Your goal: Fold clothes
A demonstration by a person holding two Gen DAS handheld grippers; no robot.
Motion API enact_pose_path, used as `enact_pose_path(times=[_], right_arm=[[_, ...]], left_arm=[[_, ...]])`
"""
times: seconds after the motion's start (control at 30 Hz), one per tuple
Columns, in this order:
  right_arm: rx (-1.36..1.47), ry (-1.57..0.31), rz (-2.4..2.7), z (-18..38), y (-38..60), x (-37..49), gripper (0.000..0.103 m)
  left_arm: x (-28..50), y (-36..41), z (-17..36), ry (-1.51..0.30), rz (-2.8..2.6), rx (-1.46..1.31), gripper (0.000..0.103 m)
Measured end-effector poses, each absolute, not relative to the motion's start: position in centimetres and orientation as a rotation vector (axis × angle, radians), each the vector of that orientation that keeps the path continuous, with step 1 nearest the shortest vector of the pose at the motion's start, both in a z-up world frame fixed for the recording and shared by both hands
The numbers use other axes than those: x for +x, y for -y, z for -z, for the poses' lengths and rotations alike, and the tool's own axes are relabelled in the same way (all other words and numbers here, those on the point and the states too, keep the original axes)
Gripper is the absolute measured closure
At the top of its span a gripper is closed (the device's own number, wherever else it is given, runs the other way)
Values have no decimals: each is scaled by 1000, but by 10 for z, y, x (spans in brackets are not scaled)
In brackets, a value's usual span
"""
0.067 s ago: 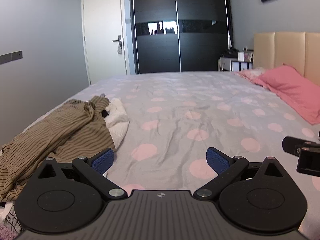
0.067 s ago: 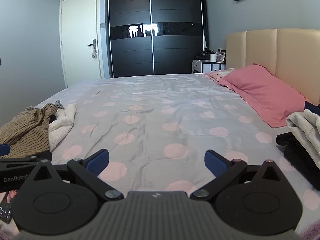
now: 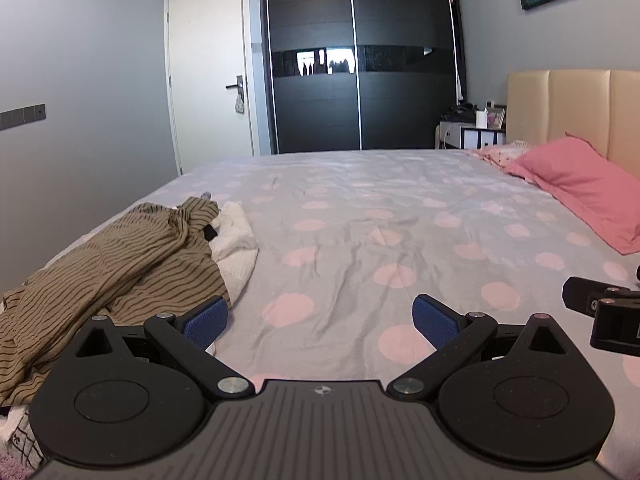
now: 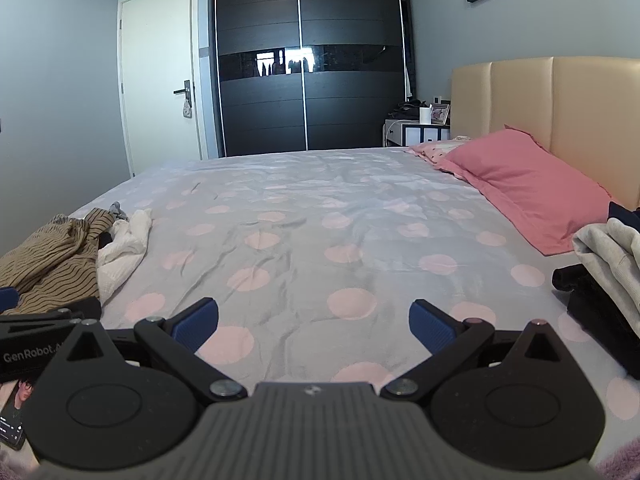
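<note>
A: Status? Both tools look idle to me.

B: Yes. Left gripper (image 3: 320,320) has its jaws spread wide, nothing between the blue pads (image 3: 205,319). Right gripper (image 4: 313,322) the same: wide, empty. Both hover low over the polka-dot bedsheet (image 3: 360,240).

A: Where's the laundry?

B: Take the pink pillow (image 4: 524,184) as reference. The unfolded pile is at the opposite end of the bed from it: a brown striped garment (image 3: 108,272) on top, with a white garment (image 3: 236,236) touching it on the pillow side and partly tucked under. The folded stack (image 4: 608,264), grey over dark, sits just beside the pillow's near corner.

A: Risks?

B: My read: the striped and white pieces overlap, so a low pinch at the seam between them likely lifts both. The striped fabric is bunched, so grabbing a random fold gives a twisted lift, not a clean edge. The left pad is right at the hem of the striped piece, so closing early could snag it or the sheet. There's also a phone (image 4: 12,420) at the bed edge farthest from the pillow, right by the pile; dragging cloth could sweep it off. Right gripper is close to the left one's side, so a collision is possible if both go for the pile.

A: Any change from the previous frame?

B: Negligible. Jaws the same width, clothes unmoved, views nearly identical.
</note>
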State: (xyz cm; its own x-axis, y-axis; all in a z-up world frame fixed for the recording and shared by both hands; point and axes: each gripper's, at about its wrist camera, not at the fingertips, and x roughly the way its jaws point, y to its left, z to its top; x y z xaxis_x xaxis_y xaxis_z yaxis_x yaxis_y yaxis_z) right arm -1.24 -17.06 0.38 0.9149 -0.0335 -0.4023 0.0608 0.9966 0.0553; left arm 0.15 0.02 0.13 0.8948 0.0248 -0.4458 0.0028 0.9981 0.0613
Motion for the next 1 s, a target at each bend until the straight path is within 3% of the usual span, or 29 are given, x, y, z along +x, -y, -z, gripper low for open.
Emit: enact_pose_path(times=[1.0], right_arm=[[34, -360, -46, -3, 165, -21, 1]], left_arm=[[2, -6, 1, -434, -11, 28, 2]])
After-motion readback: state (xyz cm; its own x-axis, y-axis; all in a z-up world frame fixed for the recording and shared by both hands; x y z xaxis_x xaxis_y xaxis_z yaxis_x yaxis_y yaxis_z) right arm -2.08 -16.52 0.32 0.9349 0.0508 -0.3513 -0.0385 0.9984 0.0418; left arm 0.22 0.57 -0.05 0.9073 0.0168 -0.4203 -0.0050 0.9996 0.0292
